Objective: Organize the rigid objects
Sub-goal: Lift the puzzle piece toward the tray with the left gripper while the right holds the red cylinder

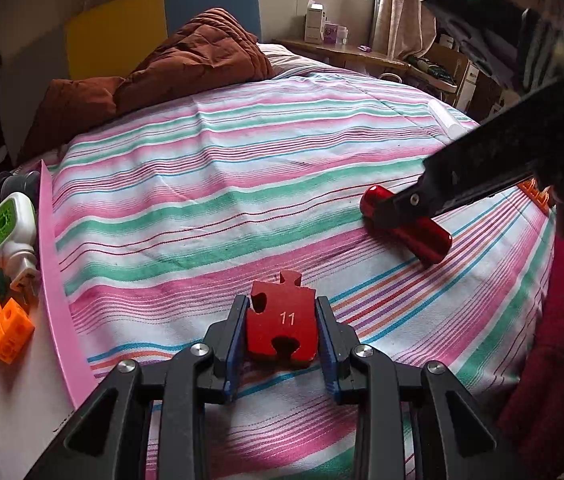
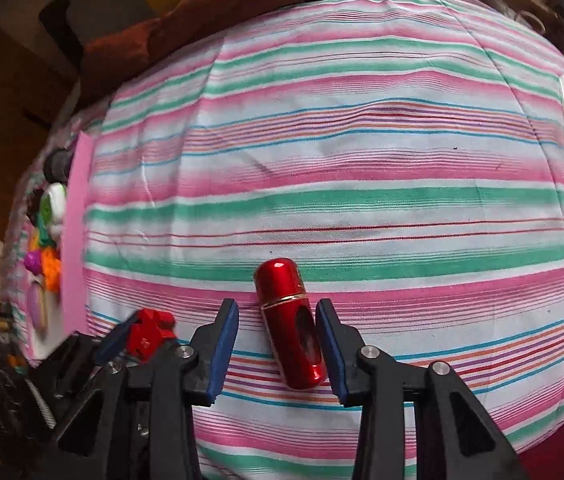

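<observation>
My right gripper (image 2: 277,344) hangs over the red cylinder (image 2: 290,326) at lower centre of its view, jaws apart and straddling it, the right pad almost touching; the cylinder's long axis runs nearly along the fingers, tilted slightly left at the top. My left gripper (image 1: 282,330) is clamped on the red puzzle piece (image 1: 282,322); the pink tray (image 1: 56,264) at far left holds mixed toys.

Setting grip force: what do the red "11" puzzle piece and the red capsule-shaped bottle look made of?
Puzzle piece: probably painted wood or dense board, with a thick flat slab, matte red face and cut notches. Bottle: likely lacquered metal, possibly glossy plastic, with mirror-like highlights and a gold band at the cap seam.
</observation>
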